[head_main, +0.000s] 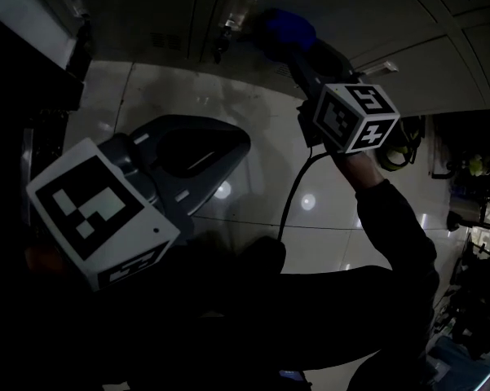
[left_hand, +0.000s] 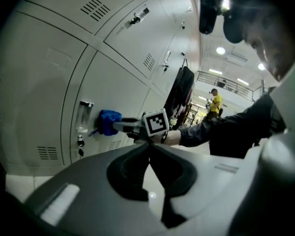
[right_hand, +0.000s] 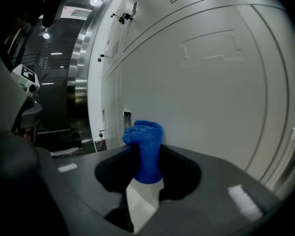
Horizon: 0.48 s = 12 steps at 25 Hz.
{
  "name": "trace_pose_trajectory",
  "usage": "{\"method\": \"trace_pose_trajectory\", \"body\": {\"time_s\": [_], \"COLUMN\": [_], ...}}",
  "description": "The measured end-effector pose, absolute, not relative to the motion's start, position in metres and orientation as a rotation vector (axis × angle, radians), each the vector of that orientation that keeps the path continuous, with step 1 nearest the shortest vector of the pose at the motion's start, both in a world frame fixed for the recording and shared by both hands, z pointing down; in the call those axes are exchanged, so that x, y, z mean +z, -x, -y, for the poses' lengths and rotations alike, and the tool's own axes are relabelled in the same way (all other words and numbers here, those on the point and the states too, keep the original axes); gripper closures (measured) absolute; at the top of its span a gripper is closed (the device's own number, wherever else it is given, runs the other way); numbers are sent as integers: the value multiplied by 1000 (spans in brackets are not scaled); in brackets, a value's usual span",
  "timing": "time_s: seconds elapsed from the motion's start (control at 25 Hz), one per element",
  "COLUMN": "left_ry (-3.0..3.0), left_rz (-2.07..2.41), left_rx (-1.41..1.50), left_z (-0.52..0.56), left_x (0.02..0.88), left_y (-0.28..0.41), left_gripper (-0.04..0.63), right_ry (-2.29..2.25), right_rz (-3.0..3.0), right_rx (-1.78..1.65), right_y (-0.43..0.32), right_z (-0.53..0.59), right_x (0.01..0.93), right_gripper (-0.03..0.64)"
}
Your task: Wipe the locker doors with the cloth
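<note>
A bunched blue cloth [right_hand: 146,146] is clamped between the jaws of my right gripper [right_hand: 145,154], its top pressed against the pale grey locker door [right_hand: 211,82]. In the left gripper view the blue cloth [left_hand: 109,122] touches the door beside a clear label holder [left_hand: 83,117], just above a small lock [left_hand: 80,142]. In the dim head view the right gripper [head_main: 289,51] reaches forward with the cloth [head_main: 285,31]. My left gripper [head_main: 243,141] hangs back from the lockers, low on the left. Its fingertips [left_hand: 149,146] meet with nothing between them.
More locker doors [left_hand: 137,38] with vents and handles run up and to the right. Glossy floor tiles [head_main: 253,177] lie below. A dark hanging thing [left_hand: 179,95] and a person in yellow [left_hand: 216,102] are far down the aisle. A steel column [right_hand: 81,82] stands left of the lockers.
</note>
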State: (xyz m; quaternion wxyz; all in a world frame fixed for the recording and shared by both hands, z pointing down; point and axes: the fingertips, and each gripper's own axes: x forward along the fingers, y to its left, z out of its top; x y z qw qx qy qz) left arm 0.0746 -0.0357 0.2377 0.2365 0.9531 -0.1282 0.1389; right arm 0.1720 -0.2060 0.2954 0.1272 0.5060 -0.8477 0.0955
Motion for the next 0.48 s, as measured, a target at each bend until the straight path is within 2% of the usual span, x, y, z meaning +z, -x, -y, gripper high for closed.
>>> {"method": "trace_pose_trajectory", "body": {"time_s": [0.48], "left_ry": [-2633], "left_rz": [298], "left_rx": [461], "left_z": [23], "left_x": [248], "left_y": [-122], "left_gripper": [598], "right_ry": [-1626], "right_rz": [2381], "right_rx": [295], "right_y": [-268], "right_z": [181], "right_x": [301], "right_gripper": [499]}}
